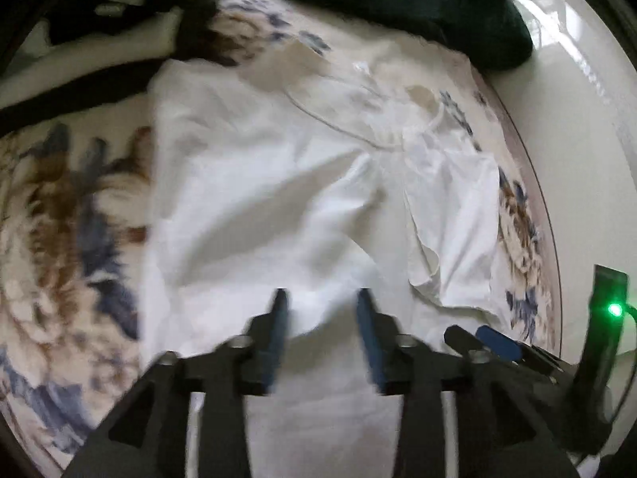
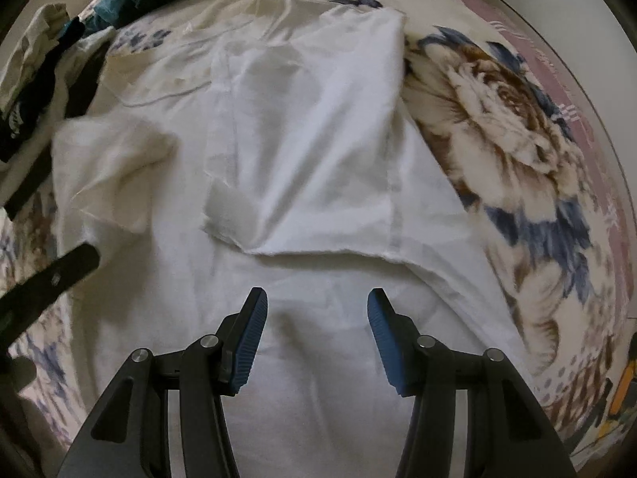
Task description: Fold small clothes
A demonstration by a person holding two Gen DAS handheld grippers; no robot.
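Observation:
A white garment [image 1: 258, 207] lies spread on a floral blanket [image 1: 59, 219], with its right side folded inward over the body [image 2: 310, 139]. A sleeve flap [image 1: 450, 223] lies at its right in the left wrist view, and a short sleeve [image 2: 115, 175] sticks out at the left in the right wrist view. My left gripper [image 1: 322, 298] is open and empty just above the garment's near part. My right gripper [image 2: 316, 302] is open and empty above the garment's lower part, below the folded edge. The right gripper's fingers [image 1: 481, 338] show at the lower right of the left wrist view.
A dark green cloth [image 1: 418, 4] is heaped at the far side. Black and cream clothes [image 2: 36, 75] lie at the far left. The blanket's big flower print [image 2: 509, 119] lies to the right, with white floor [image 1: 577, 119] past the edge.

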